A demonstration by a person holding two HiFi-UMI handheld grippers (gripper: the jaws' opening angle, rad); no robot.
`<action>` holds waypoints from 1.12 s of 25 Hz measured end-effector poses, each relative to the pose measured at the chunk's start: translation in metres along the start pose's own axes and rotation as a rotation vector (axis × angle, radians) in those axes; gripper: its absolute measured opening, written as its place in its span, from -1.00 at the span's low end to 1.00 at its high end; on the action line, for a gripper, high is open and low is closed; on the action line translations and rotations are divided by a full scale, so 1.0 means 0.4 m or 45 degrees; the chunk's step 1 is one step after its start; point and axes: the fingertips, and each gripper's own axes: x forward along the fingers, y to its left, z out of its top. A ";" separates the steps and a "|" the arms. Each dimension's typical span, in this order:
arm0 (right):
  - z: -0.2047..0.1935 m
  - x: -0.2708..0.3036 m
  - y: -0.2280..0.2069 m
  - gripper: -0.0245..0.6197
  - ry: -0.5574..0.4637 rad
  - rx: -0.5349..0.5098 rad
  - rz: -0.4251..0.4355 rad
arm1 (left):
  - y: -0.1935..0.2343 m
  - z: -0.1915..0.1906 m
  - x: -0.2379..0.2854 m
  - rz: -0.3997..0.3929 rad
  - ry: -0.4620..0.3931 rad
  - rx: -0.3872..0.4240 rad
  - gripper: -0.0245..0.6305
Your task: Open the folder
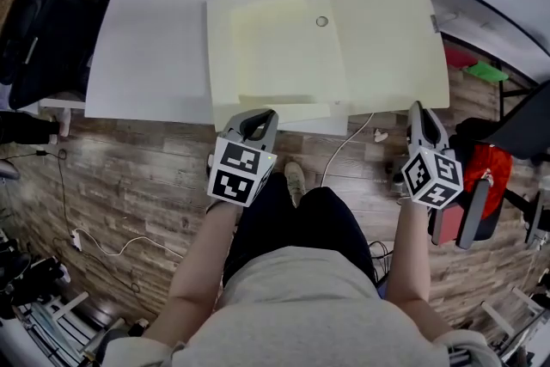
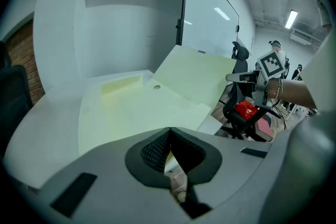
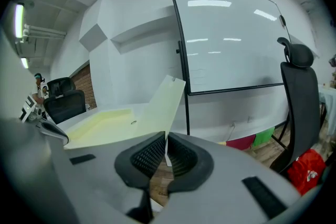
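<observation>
**Head view:** The pale yellow folder (image 1: 284, 56) lies at the near edge of the white tabletop (image 1: 155, 39), its back half flat with sheets on it. Its cover (image 1: 387, 39) is swung out to the right. The left gripper (image 1: 256, 123) sits at the near edge of the flat half, and the right gripper (image 1: 418, 112) at the cover's near corner. The opening looks well along. The next move is probably to carry the cover outward until it lies flat while the left jaws pin the back half down.

**Left gripper view:** The jaws are closed, with a pale sliver of the folder's edge pinched between the pads. This view shows what the head view flattens: the cover stands raised at a slant, not yet laid down. A small round fastener (image 2: 157, 86) sits by the fold.

**Right gripper view:** The jaws are closed on the cover's thin edge, which rises straight from between the pads. Only this view shows the whiteboard (image 3: 231, 39) and the office chair (image 3: 299, 107) behind.
</observation>
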 end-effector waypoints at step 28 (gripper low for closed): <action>-0.201 0.111 -0.119 -0.78 0.179 0.288 -0.107 | 0.006 -0.002 0.001 0.019 0.026 -0.044 -0.87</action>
